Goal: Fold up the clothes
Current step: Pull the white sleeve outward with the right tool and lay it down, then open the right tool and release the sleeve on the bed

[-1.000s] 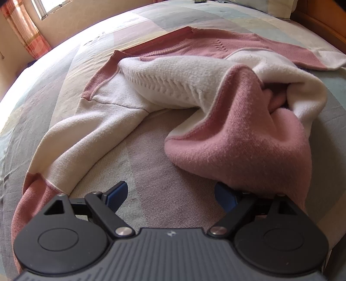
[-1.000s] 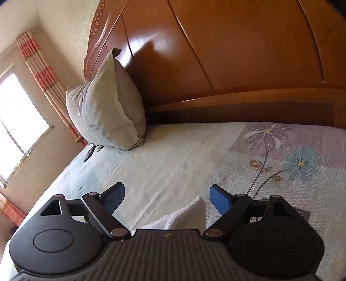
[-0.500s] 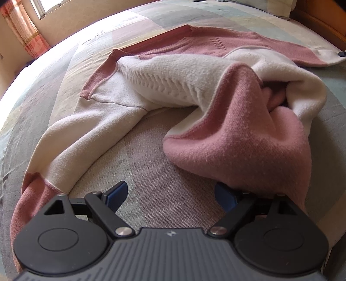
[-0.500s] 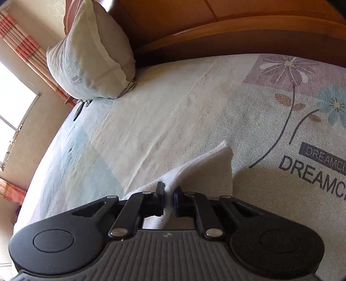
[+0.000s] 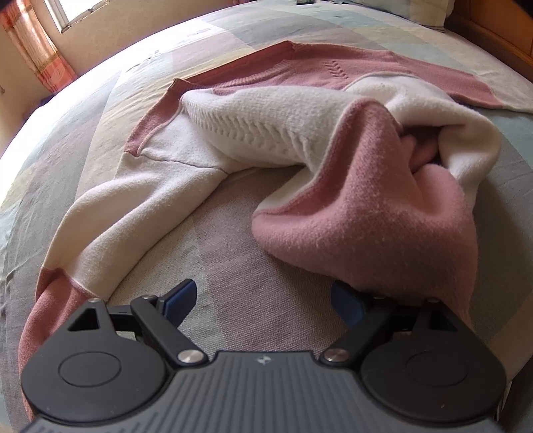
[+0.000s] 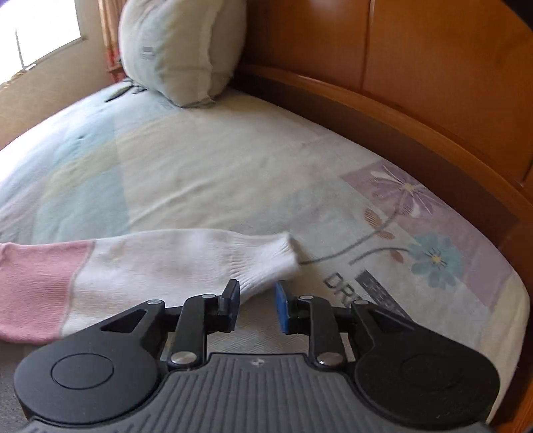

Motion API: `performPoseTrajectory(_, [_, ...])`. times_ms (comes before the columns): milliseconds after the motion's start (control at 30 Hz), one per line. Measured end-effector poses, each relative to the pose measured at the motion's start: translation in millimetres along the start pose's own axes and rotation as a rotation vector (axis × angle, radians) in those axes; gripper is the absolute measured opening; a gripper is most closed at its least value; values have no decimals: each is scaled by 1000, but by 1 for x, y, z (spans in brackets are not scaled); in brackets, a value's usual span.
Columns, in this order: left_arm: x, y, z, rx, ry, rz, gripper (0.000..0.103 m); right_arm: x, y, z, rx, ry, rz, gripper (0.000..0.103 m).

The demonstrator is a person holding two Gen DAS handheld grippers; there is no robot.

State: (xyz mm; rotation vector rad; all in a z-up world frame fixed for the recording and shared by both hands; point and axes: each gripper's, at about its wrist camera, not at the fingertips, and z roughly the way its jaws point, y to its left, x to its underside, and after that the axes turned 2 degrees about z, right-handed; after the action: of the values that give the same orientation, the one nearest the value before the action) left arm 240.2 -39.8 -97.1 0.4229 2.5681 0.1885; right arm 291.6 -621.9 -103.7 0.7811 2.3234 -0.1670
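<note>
A pink and white knitted sweater [image 5: 299, 133] lies spread on the bed, its lower part bunched into a pink heap [image 5: 366, 226]. My left gripper [image 5: 263, 296] hovers open over the bare sheet; the pink heap touches its right finger and nothing is between the pads. One white sleeve [image 5: 116, 216] curves down to the left. In the right wrist view the other sleeve [image 6: 183, 259] lies stretched flat, its white ribbed cuff [image 6: 266, 263] just ahead of my right gripper [image 6: 257, 299]. Its jaws are opening, and the pads do not press on the cuff.
A pale pillow [image 6: 180, 50] leans on the wooden headboard [image 6: 416, 66] at the far end. The patchwork floral sheet [image 6: 200, 160] covers the bed. A window [image 5: 73, 13] and striped curtain [image 5: 36, 50] are on the far left wall.
My right gripper shut on the white cuff, tipped down and rolled, then let go; the sleeve now lies flat on the sheet. The left gripper and the sweater body have not moved.
</note>
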Motion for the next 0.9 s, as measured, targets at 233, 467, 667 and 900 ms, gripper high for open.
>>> performPoseTrajectory(233, [2,-1,-3,7,-12,9,88,10,24,-38,-109,-65,-55,42])
performPoseTrajectory(467, [15,17,14,81,21,-82,101,60,130,-101,-414,-83,-357,59])
performPoseTrajectory(667, [34,31,19,170,-49,-88,103,132,209,-139,-589,-23,-545,67])
performPoseTrajectory(900, [42,44,9,126,-74,-57,102,208,245,-143,-591,103,-599,71])
